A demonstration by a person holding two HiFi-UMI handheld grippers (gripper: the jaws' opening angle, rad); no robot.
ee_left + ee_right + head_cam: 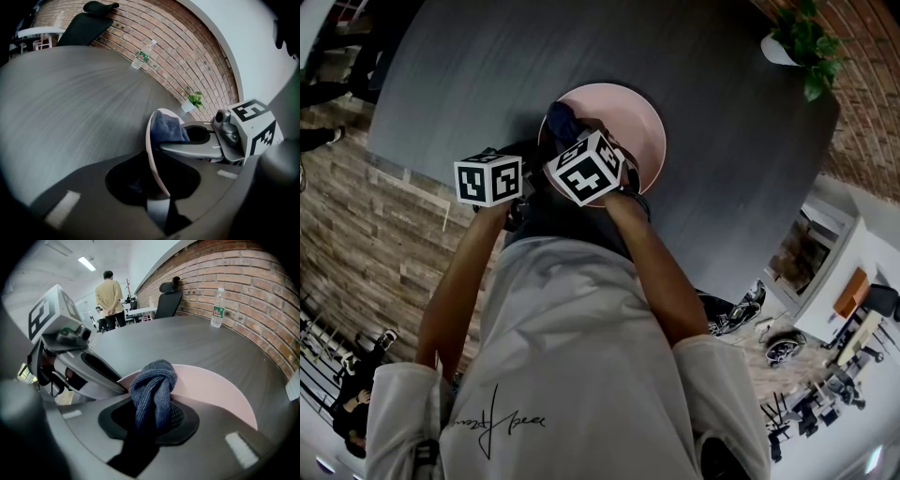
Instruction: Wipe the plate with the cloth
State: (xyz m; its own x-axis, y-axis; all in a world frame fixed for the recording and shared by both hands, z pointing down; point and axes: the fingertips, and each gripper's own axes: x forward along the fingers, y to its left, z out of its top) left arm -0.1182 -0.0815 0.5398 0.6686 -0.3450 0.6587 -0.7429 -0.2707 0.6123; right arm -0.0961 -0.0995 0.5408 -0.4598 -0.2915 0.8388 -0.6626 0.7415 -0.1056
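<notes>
Nearest: left gripper (157,190), jaws pinched on the near rim of a pink plate (151,140), seen edge-on. Just beside it: right gripper (151,425), jaws clamped on a bunched blue knit cloth (154,385), touching the plate's inner face straight ahead. Beneath: dark grey table (187,343). Farthest: water bottle (216,308) by a brick wall (243,282).

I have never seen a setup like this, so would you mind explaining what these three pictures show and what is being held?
No robot here: a person holds a handheld two-finger gripper in each hand. One picture looks down from a camera on the person's head; the other two come from cameras riding on each gripper. The left gripper is shut on the rim of a pink plate; the right gripper holds a blue cloth against it, at a dark table.
</notes>
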